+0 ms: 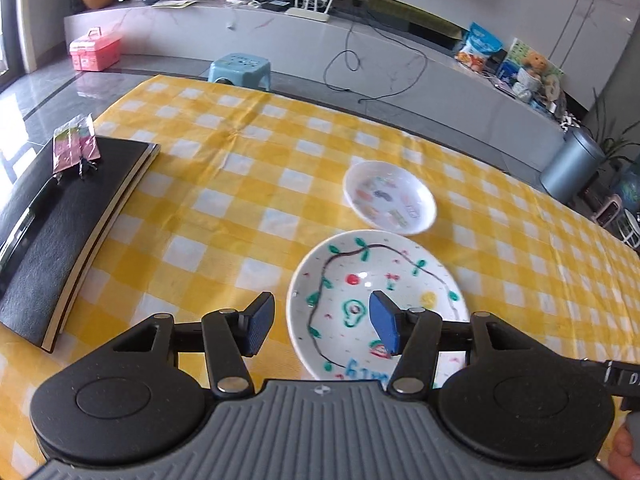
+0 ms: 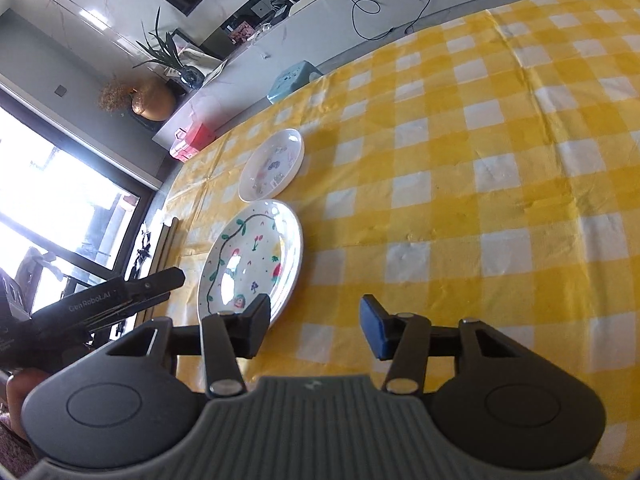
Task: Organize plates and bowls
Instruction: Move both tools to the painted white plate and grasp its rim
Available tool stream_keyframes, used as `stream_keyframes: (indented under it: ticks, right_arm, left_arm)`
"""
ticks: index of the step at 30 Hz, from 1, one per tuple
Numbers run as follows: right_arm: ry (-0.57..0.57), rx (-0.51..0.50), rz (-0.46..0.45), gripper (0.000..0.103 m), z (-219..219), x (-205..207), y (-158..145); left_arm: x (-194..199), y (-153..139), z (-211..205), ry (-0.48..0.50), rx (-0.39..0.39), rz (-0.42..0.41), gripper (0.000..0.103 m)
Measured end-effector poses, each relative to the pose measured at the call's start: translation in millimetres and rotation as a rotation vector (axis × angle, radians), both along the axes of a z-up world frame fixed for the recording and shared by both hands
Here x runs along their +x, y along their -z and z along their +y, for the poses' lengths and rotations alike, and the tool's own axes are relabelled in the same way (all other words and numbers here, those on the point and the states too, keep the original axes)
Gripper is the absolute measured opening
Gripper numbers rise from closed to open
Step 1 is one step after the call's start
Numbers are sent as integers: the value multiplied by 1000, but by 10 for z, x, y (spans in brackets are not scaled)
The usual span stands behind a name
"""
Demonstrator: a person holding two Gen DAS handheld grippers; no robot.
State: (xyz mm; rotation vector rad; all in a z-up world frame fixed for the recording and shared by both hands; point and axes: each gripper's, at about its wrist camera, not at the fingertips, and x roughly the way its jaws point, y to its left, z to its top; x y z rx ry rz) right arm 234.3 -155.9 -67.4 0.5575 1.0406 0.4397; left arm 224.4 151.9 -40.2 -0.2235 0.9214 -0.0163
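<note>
A large white plate [image 1: 380,280] with painted vines and fruit lies on the yellow checked tablecloth [image 1: 200,200]. Just beyond it sits a smaller white dish [image 1: 390,198] with coloured pictures. My left gripper [image 1: 322,328] is open and straddles the large plate's left rim, one blue pad over the plate's inside and the other outside it, neither pressing on it. In the right wrist view the large plate [image 2: 248,264] and the small dish [image 2: 272,166] lie to the left. My right gripper [image 2: 314,328] is open over the cloth, its left finger by the plate's near right rim.
A black book [image 1: 68,232] with a pink packet [image 1: 74,148] on top lies at the table's left edge. Beyond the far edge stand a blue stool [image 1: 240,68] and a grey bin [image 1: 572,168]. Bare cloth [image 2: 480,200] spreads right of the plates.
</note>
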Motion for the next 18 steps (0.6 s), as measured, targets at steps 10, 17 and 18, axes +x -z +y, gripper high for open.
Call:
stream_keyframes:
  ticks: [10,17,18]
  right_arm:
    - [23,52,39,43,108,290,143]
    - [33,78,74,31,160,355,256]
    - [34,79,75,31,165,363,257]
  left_arm:
    - [123,221,140,-17,-61,26,64]
    - [165,304,111,0,-73,51,61]
    - [169,306,113,2,-73,49,60]
